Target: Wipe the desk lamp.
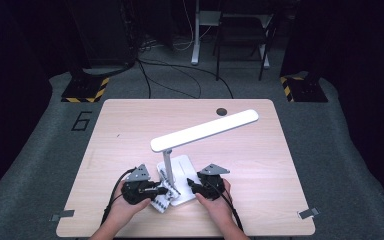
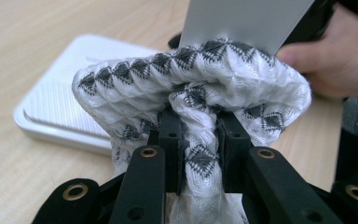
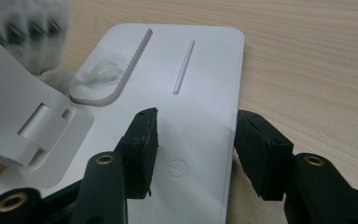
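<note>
We hold the cloth (image 2: 191,84) clamped in the left tool (image 1: 152,191) at the lamp base's (image 1: 182,172) nine o'clock edge (nearest hand), while the right tool (image 3: 193,140), jaws apart, straddles its three o'clock edge.

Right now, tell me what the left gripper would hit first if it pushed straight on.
Probably the lamp's upright arm: the left gripper, shut on the patterned cloth, points at it, with the cloth bunched just in front. Depth is unclear.

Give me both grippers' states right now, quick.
Left gripper: shut on the patterned white cloth.
Right gripper: open, one jaw on the lamp base, the other at its edge; not gripping it.
</note>
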`<move>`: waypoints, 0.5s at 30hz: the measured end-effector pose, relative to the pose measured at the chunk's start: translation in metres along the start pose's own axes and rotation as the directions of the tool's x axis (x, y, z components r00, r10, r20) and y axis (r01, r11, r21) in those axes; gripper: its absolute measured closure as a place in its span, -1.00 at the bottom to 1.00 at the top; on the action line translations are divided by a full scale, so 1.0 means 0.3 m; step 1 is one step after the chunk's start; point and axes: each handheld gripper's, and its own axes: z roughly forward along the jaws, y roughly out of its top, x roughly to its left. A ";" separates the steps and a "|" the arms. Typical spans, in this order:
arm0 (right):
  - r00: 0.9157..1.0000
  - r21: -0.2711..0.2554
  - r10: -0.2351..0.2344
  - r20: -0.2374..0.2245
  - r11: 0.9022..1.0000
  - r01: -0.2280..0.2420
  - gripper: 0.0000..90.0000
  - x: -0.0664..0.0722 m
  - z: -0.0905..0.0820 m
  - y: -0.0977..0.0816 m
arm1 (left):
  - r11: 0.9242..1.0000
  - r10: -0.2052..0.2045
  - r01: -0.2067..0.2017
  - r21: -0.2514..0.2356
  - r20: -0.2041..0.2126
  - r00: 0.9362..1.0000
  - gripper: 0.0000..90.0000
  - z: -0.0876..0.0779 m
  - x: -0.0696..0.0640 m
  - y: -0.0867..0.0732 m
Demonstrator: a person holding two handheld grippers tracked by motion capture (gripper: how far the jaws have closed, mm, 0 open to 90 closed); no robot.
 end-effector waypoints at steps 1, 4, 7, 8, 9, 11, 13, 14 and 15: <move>1.000 0.000 0.002 0.001 1.000 -0.002 0.09 0.000 0.000 0.000 | 1.000 -0.007 0.007 0.011 0.001 1.000 0.68 0.015 0.005 -0.015; 1.000 -0.001 0.001 0.001 1.000 -0.001 0.09 0.000 0.000 0.000 | 0.999 -0.011 0.011 0.035 0.006 1.000 0.68 0.037 0.016 -0.036; 1.000 0.000 0.002 0.000 1.000 -0.002 0.09 0.000 0.000 0.000 | 0.999 -0.017 0.017 0.033 -0.005 1.000 0.67 0.051 0.017 -0.050; 1.000 -0.001 0.002 0.001 1.000 -0.002 0.09 0.000 0.000 0.000 | 0.999 -0.013 0.013 0.034 -0.004 1.000 0.67 0.052 0.018 -0.051; 1.000 -0.001 0.002 0.000 1.000 -0.002 0.09 0.000 0.000 0.000 | 0.999 -0.013 0.013 0.048 0.002 1.000 0.67 0.052 0.018 -0.052; 1.000 -0.001 0.002 0.000 1.000 -0.002 0.09 0.000 0.000 0.000 | 0.999 -0.014 0.014 0.035 -0.015 1.000 0.67 0.057 0.015 -0.057; 1.000 -0.001 0.002 0.001 1.000 -0.002 0.09 0.000 0.000 0.000 | 0.999 -0.018 0.019 0.035 -0.010 1.000 0.68 0.057 0.013 -0.056; 1.000 -0.001 0.002 0.002 1.000 -0.002 0.09 0.000 0.000 0.000 | 0.999 -0.017 0.017 0.036 -0.012 1.000 0.68 0.056 0.013 -0.056; 1.000 -0.001 0.002 0.002 1.000 -0.002 0.09 0.000 0.000 0.000 | 0.999 -0.018 0.018 0.041 -0.004 1.000 0.68 0.054 0.014 -0.054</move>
